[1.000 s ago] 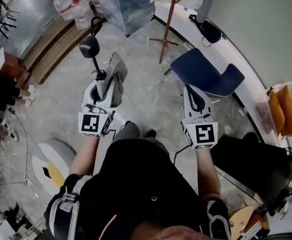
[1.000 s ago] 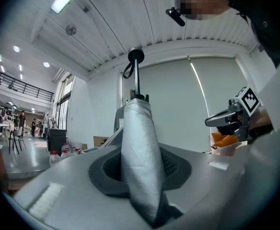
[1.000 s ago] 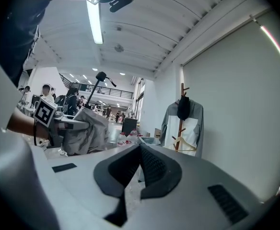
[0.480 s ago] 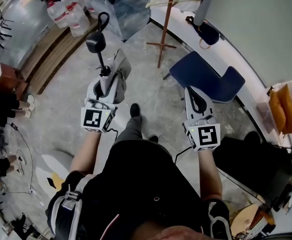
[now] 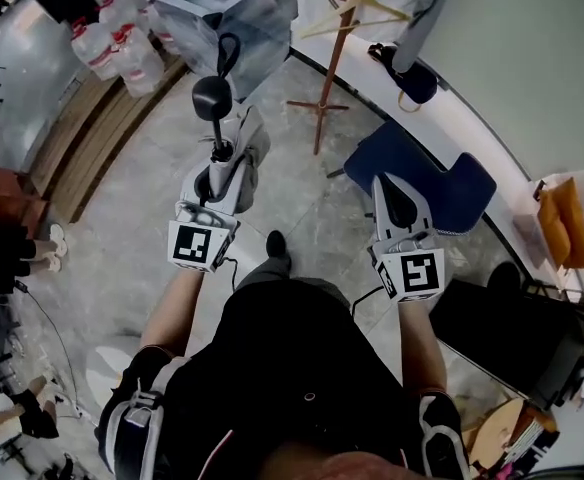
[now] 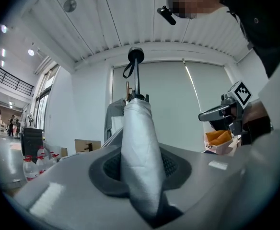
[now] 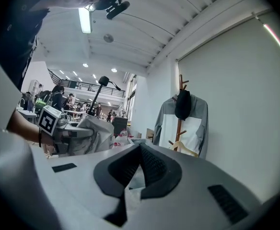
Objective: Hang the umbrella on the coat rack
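Note:
A folded grey umbrella (image 5: 244,140) stands upright in my left gripper (image 5: 227,168), which is shut on its cloth. Its black knob handle (image 5: 212,98) with a strap points up above the jaws. In the left gripper view the grey cloth (image 6: 137,147) fills the space between the jaws, and the handle (image 6: 135,55) rises in front of the wall. The wooden coat rack (image 5: 332,63) stands ahead by the white wall, carrying a hanger and a grey jacket (image 5: 427,13). My right gripper (image 5: 390,190) is level beside the left one, shut and empty. The coat rack (image 7: 180,111) shows ahead in its view.
A blue chair (image 5: 422,173) stands just ahead of my right gripper. A black bag (image 5: 414,76) lies by the wall near the rack's foot. Water bottles (image 5: 112,38) and a plastic-wrapped box (image 5: 222,8) are at the far left. An orange bag (image 5: 562,223) sits at the right.
The person has walked forward, so the coat rack and the chair are nearer. Both grippers moved along with the body, and the umbrella stays gripped upright.

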### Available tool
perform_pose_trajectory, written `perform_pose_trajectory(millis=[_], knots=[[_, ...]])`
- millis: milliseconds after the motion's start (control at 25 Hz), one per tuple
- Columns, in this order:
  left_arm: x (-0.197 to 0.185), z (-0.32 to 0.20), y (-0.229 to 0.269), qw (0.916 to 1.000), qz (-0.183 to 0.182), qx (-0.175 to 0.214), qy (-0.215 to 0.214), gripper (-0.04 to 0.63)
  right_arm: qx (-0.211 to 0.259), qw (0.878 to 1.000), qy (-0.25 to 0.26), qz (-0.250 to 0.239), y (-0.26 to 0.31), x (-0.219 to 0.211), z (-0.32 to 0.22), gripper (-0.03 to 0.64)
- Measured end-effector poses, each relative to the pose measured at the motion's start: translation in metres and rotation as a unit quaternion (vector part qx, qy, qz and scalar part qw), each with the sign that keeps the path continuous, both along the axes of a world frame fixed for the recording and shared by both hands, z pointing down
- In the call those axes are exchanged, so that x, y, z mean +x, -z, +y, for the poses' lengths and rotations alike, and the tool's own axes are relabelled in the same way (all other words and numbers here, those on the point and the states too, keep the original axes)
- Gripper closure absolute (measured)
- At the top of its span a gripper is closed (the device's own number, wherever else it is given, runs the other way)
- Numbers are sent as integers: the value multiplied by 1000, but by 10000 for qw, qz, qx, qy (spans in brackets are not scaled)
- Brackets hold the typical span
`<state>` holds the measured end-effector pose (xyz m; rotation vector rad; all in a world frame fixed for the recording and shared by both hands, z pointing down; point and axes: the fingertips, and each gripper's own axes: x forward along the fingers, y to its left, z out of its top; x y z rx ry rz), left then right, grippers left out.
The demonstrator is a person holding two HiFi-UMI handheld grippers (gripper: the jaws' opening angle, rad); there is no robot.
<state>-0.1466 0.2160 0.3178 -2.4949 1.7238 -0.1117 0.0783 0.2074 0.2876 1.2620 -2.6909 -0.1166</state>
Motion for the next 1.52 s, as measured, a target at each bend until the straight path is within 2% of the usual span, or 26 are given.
perform_pose_trajectory(millis=[200,440,640,1160,1520], knots=[[-14,-44,-3,9996,-118,35,-269,491,-31,9999,-109,50,-2,-23,-34,615],[-8,-89,-12,9989,-6,-48,-466,491,-49,9999,-145,24,-8,-29,-75,615],[1,-127,-18,9987,106,-21,-497,491,-64,9999,-144,-58,-13,-26,-121,615],[28,-258,-50,9955,102,-147,-934,492,-300,9988,384,-100,-27,-4,-244,615],[10,-324,-61,9917,-140,-176,-1269,492,-598,9977,320,59,-50,-4,-286,615]])
